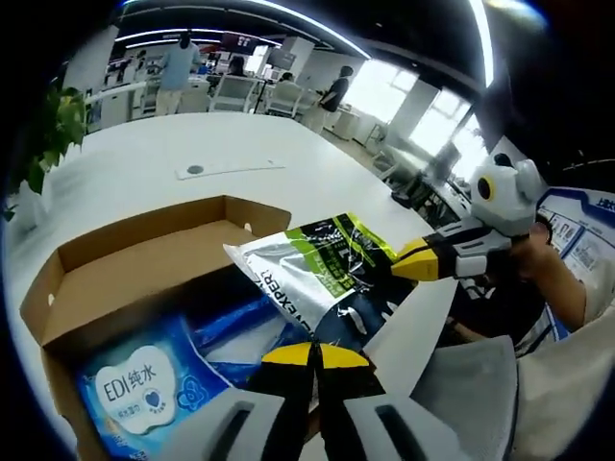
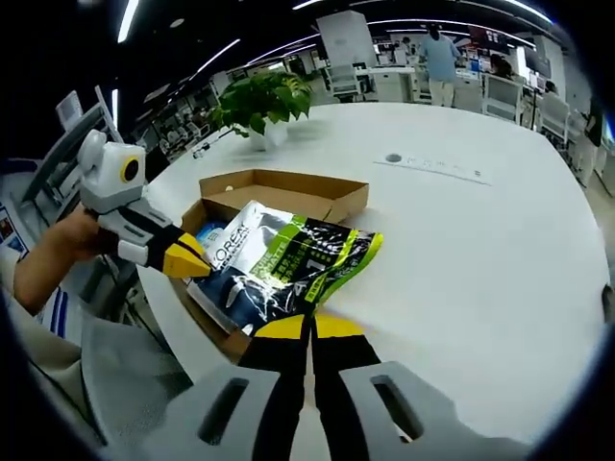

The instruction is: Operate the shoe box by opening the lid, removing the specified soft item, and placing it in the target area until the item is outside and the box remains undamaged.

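Left claw: yellow-tipped jaws pressed together on the near edge of the glossy pouch, black, silver and green with white lettering. Right claw: jaws likewise closed, pinching the opposite edge of the same pouch. Pouch is held between the two claws, lifted over the open cardboard shoe box, partly overhanging its near wall and the white surface. Box flaps stand open. Inside, a blue wipes pack with white label, and blue plastic wrapping beside it. A person's hand grips the left claw's handle. Potted green plant sits beyond the box. People stand by desks far off.
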